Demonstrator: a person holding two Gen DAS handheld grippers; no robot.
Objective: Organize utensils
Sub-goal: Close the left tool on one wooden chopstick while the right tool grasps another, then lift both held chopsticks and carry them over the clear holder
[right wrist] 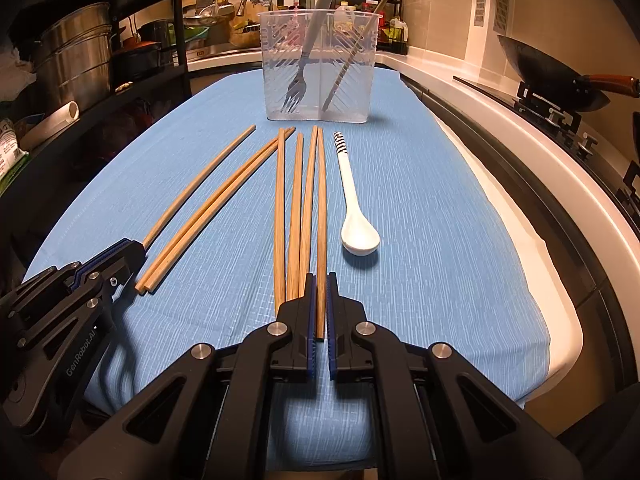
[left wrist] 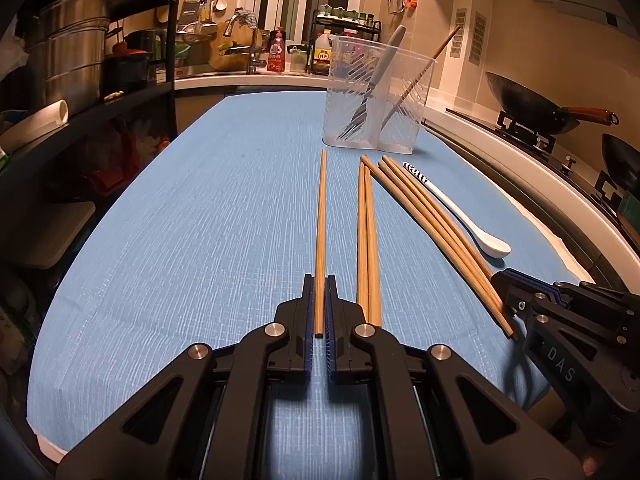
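Observation:
Several wooden chopsticks lie lengthwise on the blue tablecloth (left wrist: 180,220). My left gripper (left wrist: 319,280) is shut on the near end of the leftmost chopstick (left wrist: 321,216), which lies on the cloth. My right gripper (right wrist: 320,278) is shut on the near end of the rightmost chopstick (right wrist: 321,208). A white spoon (right wrist: 354,216) with a striped handle lies to the right of the chopsticks. A clear plastic utensil holder (right wrist: 320,68) stands at the far end and holds a grey-handled fork (right wrist: 304,64) and one chopstick (right wrist: 356,48).
The left gripper shows at the left in the right wrist view (right wrist: 108,264); the right gripper shows at the right in the left wrist view (left wrist: 532,296). A shelf with metal pots (left wrist: 72,52) stands left. A stove with woks (right wrist: 552,68) runs along the right.

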